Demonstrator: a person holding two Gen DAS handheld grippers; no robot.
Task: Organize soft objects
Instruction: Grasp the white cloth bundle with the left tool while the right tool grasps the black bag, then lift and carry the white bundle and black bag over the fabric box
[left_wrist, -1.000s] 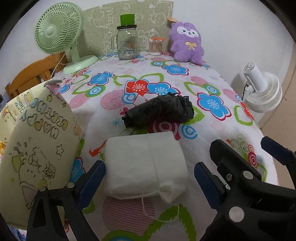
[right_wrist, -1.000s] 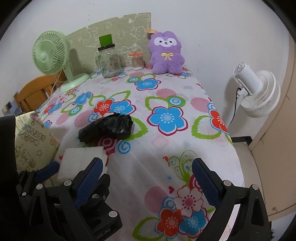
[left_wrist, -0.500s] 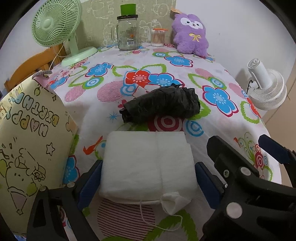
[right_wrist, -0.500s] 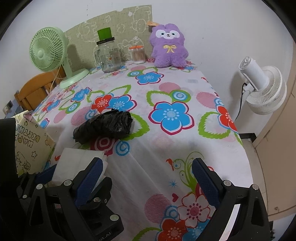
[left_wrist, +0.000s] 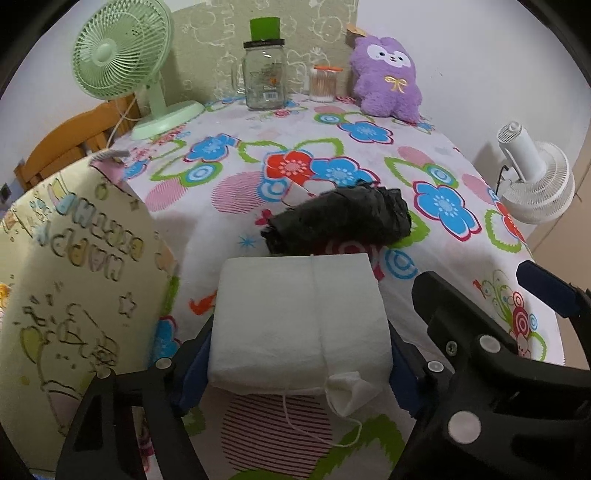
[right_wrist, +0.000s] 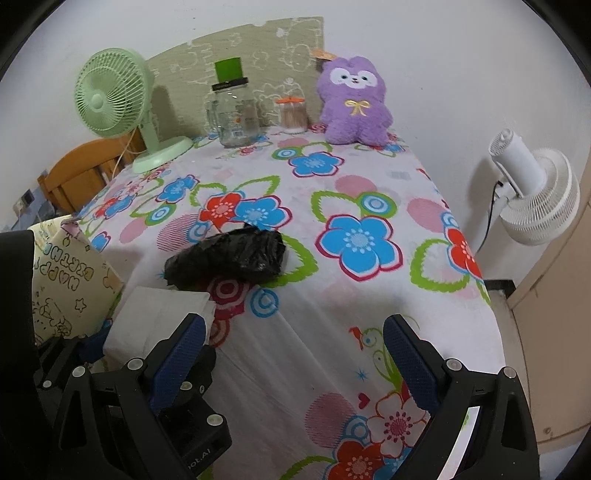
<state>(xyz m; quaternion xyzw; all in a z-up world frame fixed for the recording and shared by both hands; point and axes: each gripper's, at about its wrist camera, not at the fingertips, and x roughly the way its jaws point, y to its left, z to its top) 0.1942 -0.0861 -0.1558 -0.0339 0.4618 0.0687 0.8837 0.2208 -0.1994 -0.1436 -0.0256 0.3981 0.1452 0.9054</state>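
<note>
My left tongs are closing around the folded white cloth bundle; its sides sit against both blue pads, so I count it as gripped. My right tongs stand wide apart with nothing between them, only bare flowered tablecloth beneath.

From left to right: one yellow gift bag printed with birthday lettering stands at the table's left edge, just beside the bundle. The bundle lies flat at the near edge of the table, roughly square, its centre fold running away from me toward the wall, with a loose flap and a thin white string trailing off its near right corner. Just beyond it, touching or nearly so, lies one crumpled black plastic bag roll, its long axis across the table, the thicker end to the right.

Along the wall I count one green desk fan, one glass jar with a green top, one small container of cotton swabs and one purple plush toy sitting upright, facing me. One white fan stands off the table's right side.
</note>
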